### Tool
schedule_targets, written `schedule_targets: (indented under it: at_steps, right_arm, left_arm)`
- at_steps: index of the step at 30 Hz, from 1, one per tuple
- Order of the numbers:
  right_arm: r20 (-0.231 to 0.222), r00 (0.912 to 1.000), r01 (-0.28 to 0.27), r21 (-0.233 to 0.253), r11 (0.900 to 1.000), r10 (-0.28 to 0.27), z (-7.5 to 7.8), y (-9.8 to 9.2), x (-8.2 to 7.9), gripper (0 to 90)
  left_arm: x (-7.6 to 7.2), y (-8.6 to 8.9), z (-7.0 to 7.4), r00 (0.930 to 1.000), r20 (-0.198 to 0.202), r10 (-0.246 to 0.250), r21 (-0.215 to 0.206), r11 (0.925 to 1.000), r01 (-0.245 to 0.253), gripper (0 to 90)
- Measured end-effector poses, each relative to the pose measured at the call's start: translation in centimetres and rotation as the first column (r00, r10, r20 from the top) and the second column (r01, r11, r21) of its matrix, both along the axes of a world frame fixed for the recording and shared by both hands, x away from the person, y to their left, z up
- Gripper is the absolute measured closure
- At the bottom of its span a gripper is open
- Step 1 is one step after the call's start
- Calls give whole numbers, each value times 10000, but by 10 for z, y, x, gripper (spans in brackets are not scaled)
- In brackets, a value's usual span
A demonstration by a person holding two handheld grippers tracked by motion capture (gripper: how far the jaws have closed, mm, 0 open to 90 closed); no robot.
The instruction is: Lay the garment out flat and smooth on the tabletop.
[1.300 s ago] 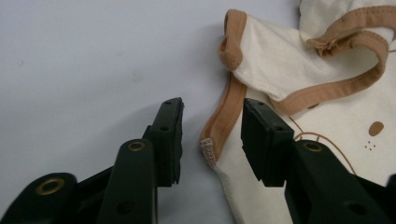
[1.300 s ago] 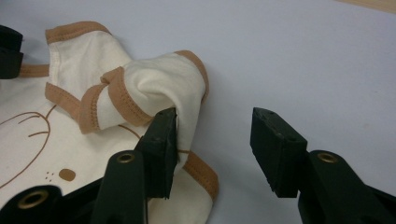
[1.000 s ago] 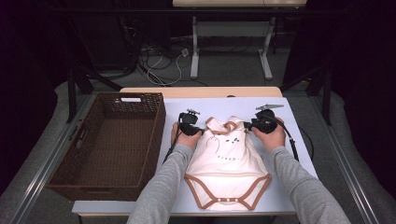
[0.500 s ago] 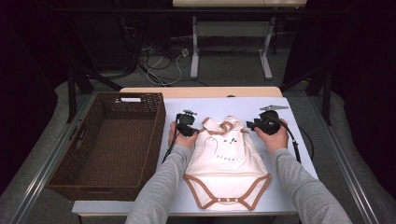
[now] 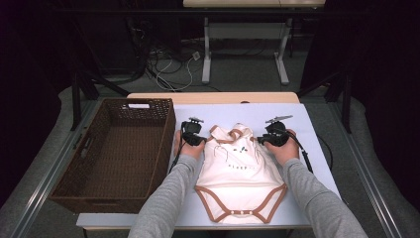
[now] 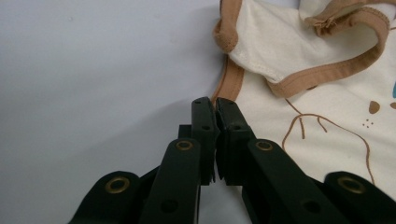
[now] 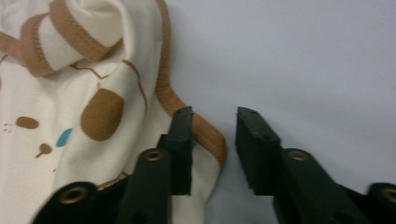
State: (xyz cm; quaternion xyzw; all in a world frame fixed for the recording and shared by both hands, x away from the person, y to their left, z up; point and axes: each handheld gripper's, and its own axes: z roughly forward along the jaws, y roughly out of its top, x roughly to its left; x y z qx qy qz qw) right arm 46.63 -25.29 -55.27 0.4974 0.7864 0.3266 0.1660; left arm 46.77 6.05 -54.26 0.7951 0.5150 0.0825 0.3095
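A cream onesie (image 5: 240,168) with brown trim lies flat on the pale table (image 5: 247,113), neck toward the far side. My left gripper (image 5: 194,138) rests at its left shoulder. In the left gripper view its jaws (image 6: 215,103) are shut, with the brown edge of the onesie (image 6: 299,60) running into their tips. My right gripper (image 5: 270,139) rests at the right shoulder. In the right gripper view it (image 7: 215,116) stands open, one finger (image 7: 180,135) over the onesie (image 7: 70,93) and a corner of the trim lying in the gap.
A brown wicker basket (image 5: 171,129) stands on the table's left side, close to my left hand. Bare table lies behind and to the right of the onesie. Table legs and cables are on the floor beyond.
Both hands have drawn slightly outward and toward the near side at the shoulders. The top of the onesie now lies wider and flatter.
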Motion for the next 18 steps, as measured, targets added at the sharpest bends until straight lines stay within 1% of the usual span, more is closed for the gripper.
schedule_targets:
  at_steps: [1,2,4,6,7,9,10,11,12,13,14,15,16,18]
  right_arm:
    - [-20,10000,-51,183,9998,52,0,1,0,786]
    - [-102,9999,-51,87,9999,52,1,2,-1,826]
    - [-69,9999,-98,-141,9999,97,2,2,-2,873]
    - [1,10000,-89,-196,9998,89,3,1,-2,879]
    - [10,10000,41,-207,9998,-41,4,0,-3,880]
    - [186,9998,117,-239,9996,-113,7,-6,-3,881]
    - [266,9994,215,-183,9996,-210,10,-9,-3,881]
    - [285,9992,292,-127,9995,-289,12,-11,-3,882]
    - [395,9985,369,-51,9993,-367,15,-15,-3,881]
    - [480,9980,401,1,9992,-400,16,-17,-3,882]
    - [476,9978,461,192,9988,-469,19,-21,-3,882]
    - [475,9976,498,263,9984,-510,21,-22,-4,882]
    - [591,9971,466,296,9985,-483,23,-25,-4,882]
    - [598,9964,586,384,9975,-609,27,-28,-6,882]
  left_arm:
    - [0,0,0,10000,3,-7,6,10000,7,866]
    - [0,0,0,10000,8,-11,9,10000,11,866]
    - [0,0,0,10000,36,-13,-26,10000,13,867]
    - [0,1,2,9999,106,30,-111,9999,-29,867]
    - [0,2,3,9999,158,-2,-124,9999,3,867]
    - [0,3,6,9998,178,79,-247,9997,-75,867]
    - [0,4,6,9997,231,35,-238,9997,-29,867]
    - [0,4,7,9996,244,143,-319,9994,-135,867]
    - [1,5,8,9995,320,72,-227,9997,-64,868]
    - [1,6,9,9994,325,139,-317,9994,-128,867]
    - [1,6,9,9993,350,136,-347,9993,-124,868]
    - [0,7,11,9991,372,180,-394,9991,-166,868]
    - [0,9,12,9989,431,171,-399,9991,-154,868]
    - [-1,10,15,9986,457,280,-534,9982,-255,868]
